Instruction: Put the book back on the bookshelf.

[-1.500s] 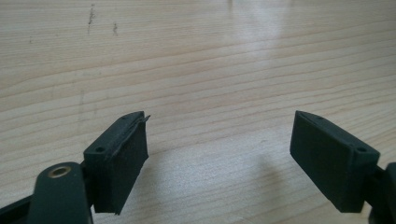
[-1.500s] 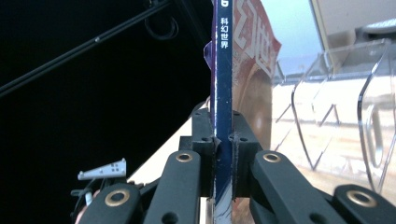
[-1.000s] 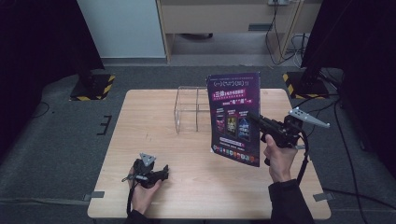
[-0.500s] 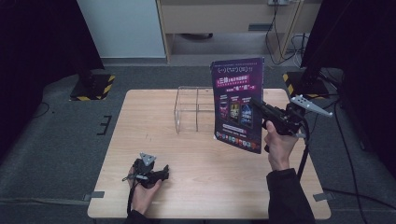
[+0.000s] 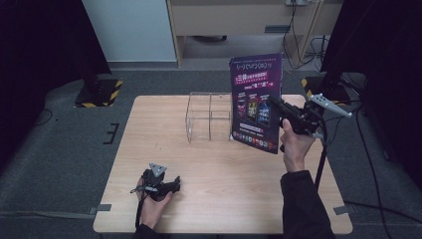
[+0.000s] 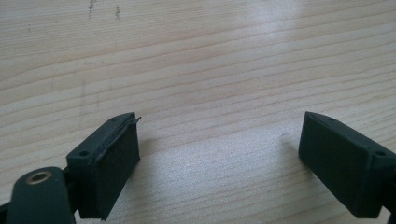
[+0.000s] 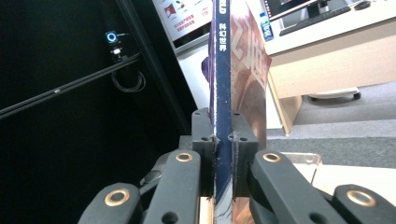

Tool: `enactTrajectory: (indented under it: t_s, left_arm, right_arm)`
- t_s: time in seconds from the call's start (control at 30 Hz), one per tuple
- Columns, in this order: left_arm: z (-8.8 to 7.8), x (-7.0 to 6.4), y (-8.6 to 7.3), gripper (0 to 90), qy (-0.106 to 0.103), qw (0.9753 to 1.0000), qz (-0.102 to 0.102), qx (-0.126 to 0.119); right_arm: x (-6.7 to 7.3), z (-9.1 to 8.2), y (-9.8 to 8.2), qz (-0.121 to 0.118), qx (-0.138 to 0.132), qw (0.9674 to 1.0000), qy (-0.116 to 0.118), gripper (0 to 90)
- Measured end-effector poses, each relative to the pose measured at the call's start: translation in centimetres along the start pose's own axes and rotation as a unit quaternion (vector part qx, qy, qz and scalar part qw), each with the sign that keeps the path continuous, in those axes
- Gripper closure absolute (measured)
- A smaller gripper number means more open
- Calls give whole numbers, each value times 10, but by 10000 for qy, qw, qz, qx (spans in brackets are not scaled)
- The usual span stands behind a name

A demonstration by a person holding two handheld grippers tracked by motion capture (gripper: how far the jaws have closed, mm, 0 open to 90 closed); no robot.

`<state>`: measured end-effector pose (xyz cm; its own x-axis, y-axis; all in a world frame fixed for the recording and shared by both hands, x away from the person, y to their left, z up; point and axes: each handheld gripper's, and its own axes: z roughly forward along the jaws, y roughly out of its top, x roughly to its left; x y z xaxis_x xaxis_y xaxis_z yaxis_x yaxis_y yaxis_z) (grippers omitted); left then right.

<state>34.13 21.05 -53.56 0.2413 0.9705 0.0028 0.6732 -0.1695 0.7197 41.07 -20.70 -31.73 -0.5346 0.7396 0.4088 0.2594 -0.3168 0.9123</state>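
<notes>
A purple magazine point(image 5: 255, 102) stands upright in the air over the table's right half, just right of a clear wire-and-acrylic rack point(image 5: 209, 117). My right gripper point(image 5: 277, 107) is shut on its spine edge; in the right gripper view the two pads point(image 7: 203, 135) clamp the thin blue spine point(image 7: 223, 84) between them. My left gripper point(image 5: 171, 186) rests low on the table point(image 5: 149, 124) near the front left, jaws wide open. In the left gripper view nothing lies between its fingers point(image 6: 105, 165), just bare wood point(image 6: 210, 70).
The rack stands at the table's back middle with upright dividers. Black curtains hang at both sides. Behind the table are a white cabinet point(image 5: 132, 30) and a wooden desk point(image 5: 224, 20). Yellow-black stand feet point(image 5: 99, 92) sit on the floor.
My right hand has carried the magazine up and toward the rack, turning it more upright. The left hand has stayed where it was.
</notes>
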Motion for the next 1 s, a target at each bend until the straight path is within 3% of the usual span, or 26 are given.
enactTrajectory:
  t_s: [0.67,1.0]
  left_arm:
    - [0,0,0,110,-4,10000,3,4]
    - [0,0,0,110,0,10000,11,5]
  right_arm:
    - [-16,20,11,-93,-226,9991,-335,843]
    - [-26,36,5,-137,-339,9981,-490,842]
